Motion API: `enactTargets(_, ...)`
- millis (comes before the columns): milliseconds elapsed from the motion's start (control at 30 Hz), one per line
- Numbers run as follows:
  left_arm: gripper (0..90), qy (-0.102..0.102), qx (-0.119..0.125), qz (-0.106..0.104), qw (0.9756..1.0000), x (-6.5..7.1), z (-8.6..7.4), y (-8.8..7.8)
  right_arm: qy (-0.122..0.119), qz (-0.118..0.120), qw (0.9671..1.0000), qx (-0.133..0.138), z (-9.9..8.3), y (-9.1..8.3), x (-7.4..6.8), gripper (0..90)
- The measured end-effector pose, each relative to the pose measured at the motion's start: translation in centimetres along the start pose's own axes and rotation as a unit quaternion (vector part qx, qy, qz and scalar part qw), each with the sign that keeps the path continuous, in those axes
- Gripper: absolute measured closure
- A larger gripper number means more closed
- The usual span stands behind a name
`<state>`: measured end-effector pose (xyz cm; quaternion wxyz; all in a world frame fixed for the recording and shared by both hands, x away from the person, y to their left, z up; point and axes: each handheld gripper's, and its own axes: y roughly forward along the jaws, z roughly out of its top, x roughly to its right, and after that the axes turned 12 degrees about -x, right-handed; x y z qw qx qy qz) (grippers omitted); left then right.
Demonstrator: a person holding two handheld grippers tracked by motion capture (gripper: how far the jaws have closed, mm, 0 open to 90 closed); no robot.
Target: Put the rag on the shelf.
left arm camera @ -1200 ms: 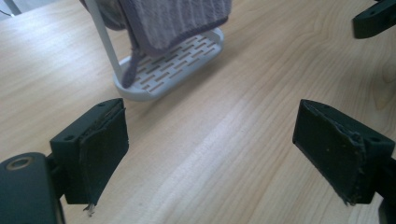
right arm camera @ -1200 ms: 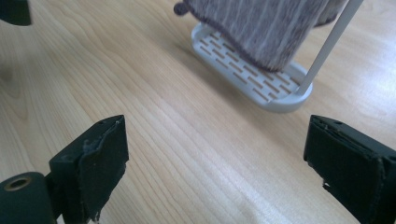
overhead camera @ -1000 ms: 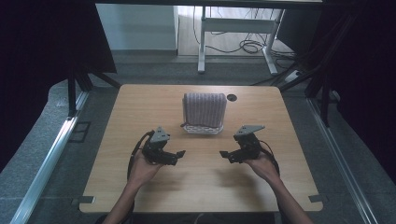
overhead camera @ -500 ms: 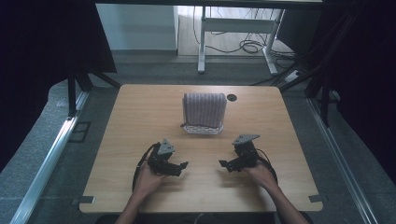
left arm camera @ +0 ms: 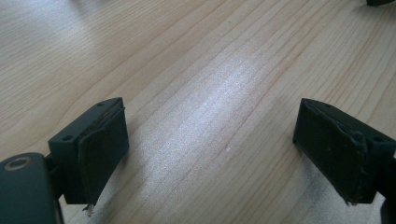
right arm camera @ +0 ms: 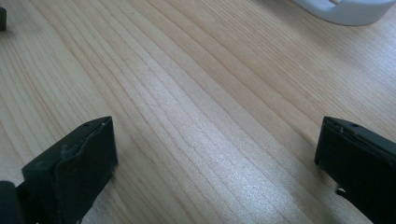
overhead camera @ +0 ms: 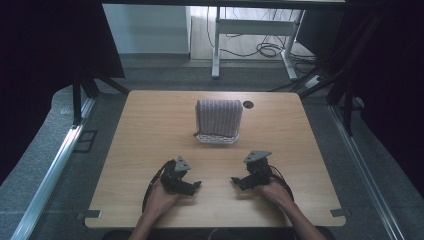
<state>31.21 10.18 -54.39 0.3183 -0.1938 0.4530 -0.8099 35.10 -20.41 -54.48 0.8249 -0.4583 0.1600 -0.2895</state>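
Wooden surface is bare under both open, empty grippers, left gripper and right gripper; the knitted cloth is seen ahead, equally near.

I count two grippers, left gripper and right gripper, one table, one grey knitted cloth, one white tray under it.

No writing, label, brand, number or sign can be read anywhere: nothing legible on the wooden desk, on the grey knitted cloth draped at its far middle, or on the white holder beneath it.
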Motion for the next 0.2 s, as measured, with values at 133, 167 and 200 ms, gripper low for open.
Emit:
enactTargets(133, 9.7, 0.000, 0.000, 0.000, 1.0000, -0.01, 0.00, 0.00, 0.000, 0.000, 1.0000, 0.000, -0.03, 0.00, -0.01, 0.0)
enactTargets(167, 9.7, -0.001, 0.000, 0.000, 1.0000, 0.01, -0.01, 0.01, 0.000, 0.000, 1.0000, 0.000, -0.01, 0.00, 0.00, 0.0)
enactTargets(200, 9.7, -0.001, 0.000, 0.000, 1.0000, 0.00, 0.00, 0.01, 0.000, 0.000, 1.0000, 0.000, -0.02, 0.00, 0.00, 0.0)
